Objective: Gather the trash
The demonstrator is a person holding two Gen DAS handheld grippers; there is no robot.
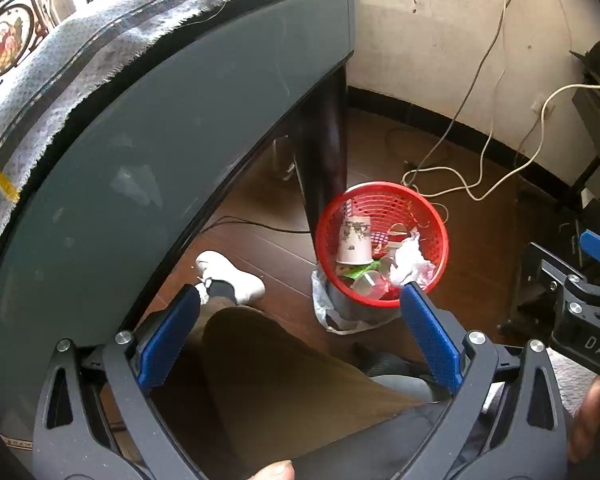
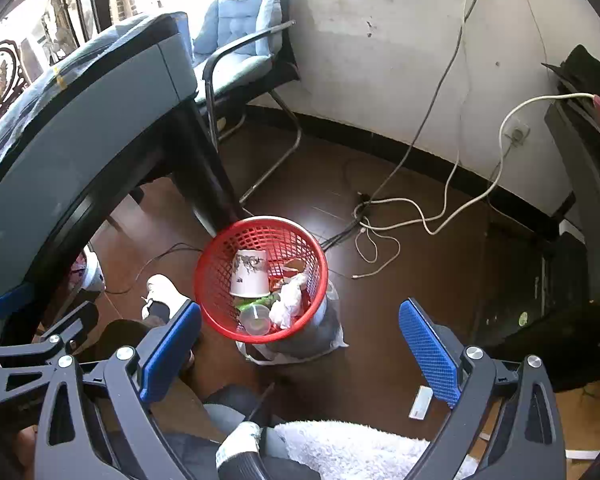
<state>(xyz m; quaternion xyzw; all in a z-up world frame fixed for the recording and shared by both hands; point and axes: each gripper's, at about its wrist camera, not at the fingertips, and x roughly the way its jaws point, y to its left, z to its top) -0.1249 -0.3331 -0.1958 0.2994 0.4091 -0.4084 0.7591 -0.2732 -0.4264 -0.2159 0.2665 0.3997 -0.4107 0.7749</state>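
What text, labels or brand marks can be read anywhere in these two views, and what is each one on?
"DAS", cut off by the frame edge: on the dark body of the right gripper, seen in the left wrist view.
Paper cup in the red basket: a dark printed pattern, no legible words.
Round framed picture: an image only, nothing readable.
Nothing else legible in either view.

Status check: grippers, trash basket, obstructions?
Left hand-held gripper open, empty. Right hand-held gripper open, empty. Red basket holds paper cup, crumpled wrappers. Nothing blocking.

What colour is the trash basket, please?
Red mesh basket, clearest in the right wrist view.
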